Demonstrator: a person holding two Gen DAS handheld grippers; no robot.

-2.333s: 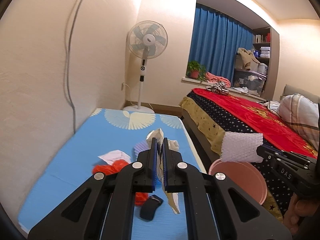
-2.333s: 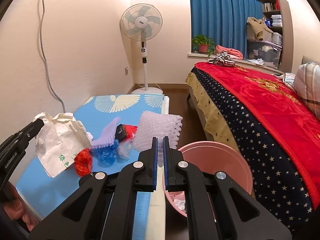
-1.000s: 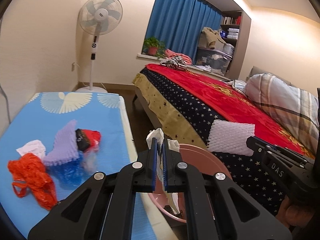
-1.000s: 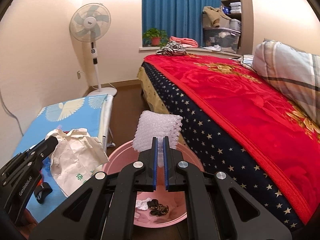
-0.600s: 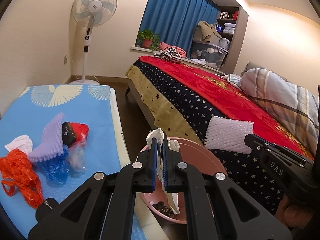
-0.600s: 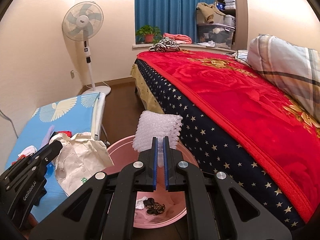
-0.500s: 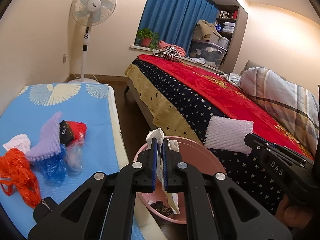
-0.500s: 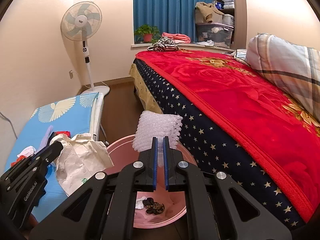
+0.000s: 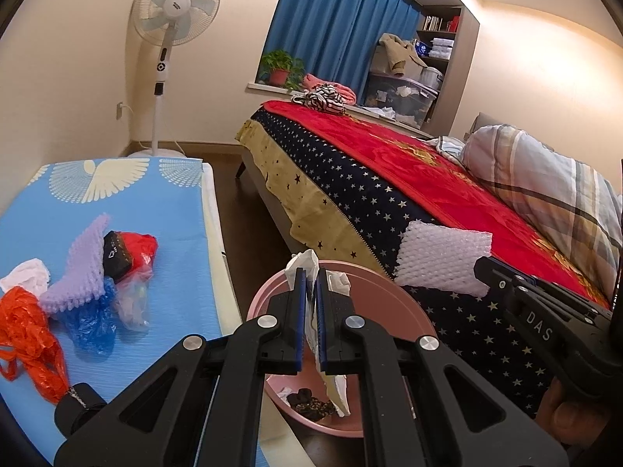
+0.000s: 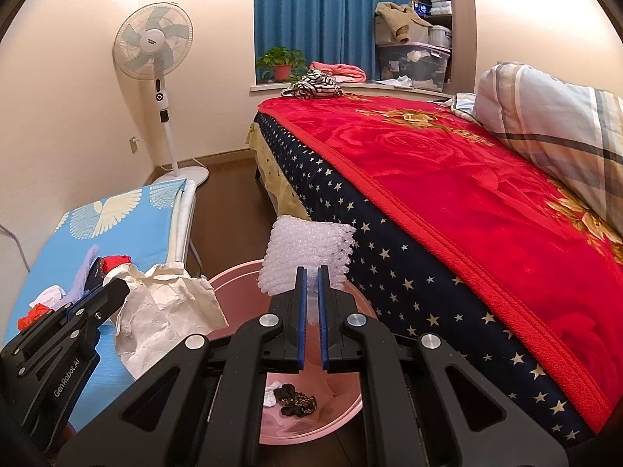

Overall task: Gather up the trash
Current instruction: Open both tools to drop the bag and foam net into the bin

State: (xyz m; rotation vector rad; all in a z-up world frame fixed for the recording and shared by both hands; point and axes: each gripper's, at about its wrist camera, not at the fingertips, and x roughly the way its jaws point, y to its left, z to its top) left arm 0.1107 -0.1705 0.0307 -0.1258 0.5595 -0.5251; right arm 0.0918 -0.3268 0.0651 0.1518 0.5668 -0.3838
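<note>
Lower centre, the left gripper [image 9: 309, 284] pinches a light crumpled paper bag [image 10: 163, 311]; the right gripper [image 10: 311, 284] clamps soft, squashy bubble wrap [image 10: 307, 253] by its edge above the pink basin [image 10: 233, 276].

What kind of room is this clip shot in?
A lived-in bedroom: a bed with a red blanket and pillow, a standing fan by the wall, and blue curtains at the window.

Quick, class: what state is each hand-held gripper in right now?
Left hand-held gripper: shut on crumpled paper bag.
Right hand-held gripper: shut on bubble wrap.
</note>
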